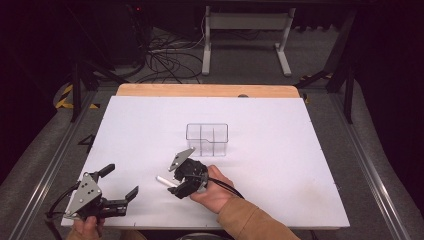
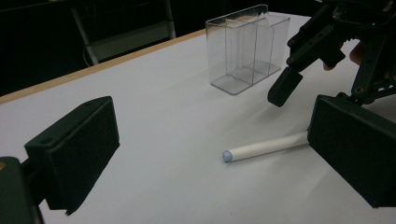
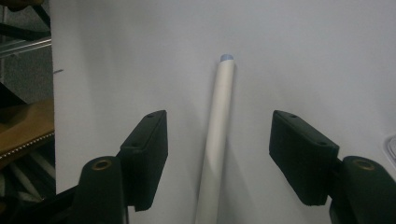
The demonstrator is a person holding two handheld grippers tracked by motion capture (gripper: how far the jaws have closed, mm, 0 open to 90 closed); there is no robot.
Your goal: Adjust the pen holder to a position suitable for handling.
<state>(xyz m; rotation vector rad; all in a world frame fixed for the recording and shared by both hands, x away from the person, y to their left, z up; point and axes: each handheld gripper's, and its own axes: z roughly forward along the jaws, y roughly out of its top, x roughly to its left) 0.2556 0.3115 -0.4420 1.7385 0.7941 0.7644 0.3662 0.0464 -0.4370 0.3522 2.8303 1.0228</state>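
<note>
No readable text, label, brand, number or sign appears on anything on or around the white table (image 1: 280, 165), in any of the three views.

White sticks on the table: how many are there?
1. The white stick lies flat on the table, in front of the clear organizer, between the open jaws of the right gripper, untouched. The organizer's compartments look empty.

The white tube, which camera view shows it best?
The left gripper view: the tube lies side-on, blue tip clear, one end hidden. The right gripper view shows it lengthwise between open jaws. The high view shows a short bit beside the right gripper.
</note>
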